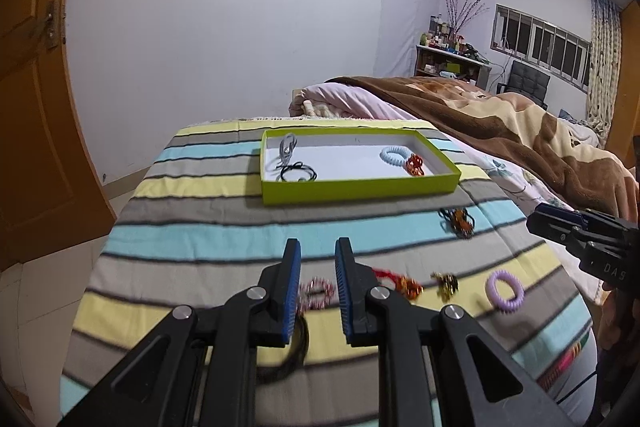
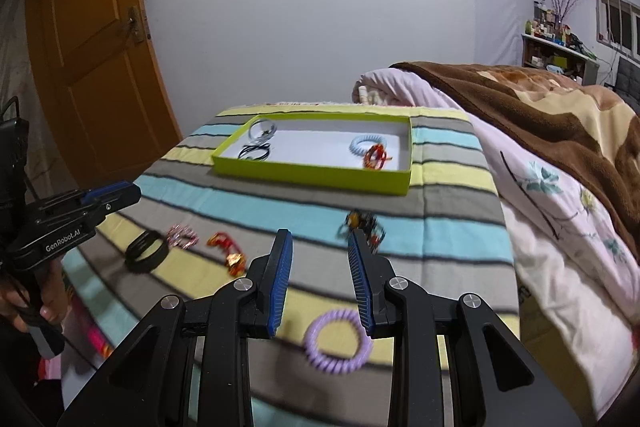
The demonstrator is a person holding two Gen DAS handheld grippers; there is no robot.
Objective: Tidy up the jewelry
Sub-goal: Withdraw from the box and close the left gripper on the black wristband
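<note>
The lilac coil band (image 2: pixel 338 343) is lying on the striped cloth (image 2: pixel 440 231) just below your right gripper (image 2: pixel 320 247) — jaws parted, holding nothing. Your left gripper (image 1: pixel 318 255) is hovering over the pink beaded ring (image 1: pixel 317 291), also open — the green tray (image 1: pixel 360 185) is sitting beyond.

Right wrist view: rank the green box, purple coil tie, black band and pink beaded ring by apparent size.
1. Green box
2. Purple coil tie, though it lies nearest the camera
3. Black band
4. Pink beaded ring
</note>
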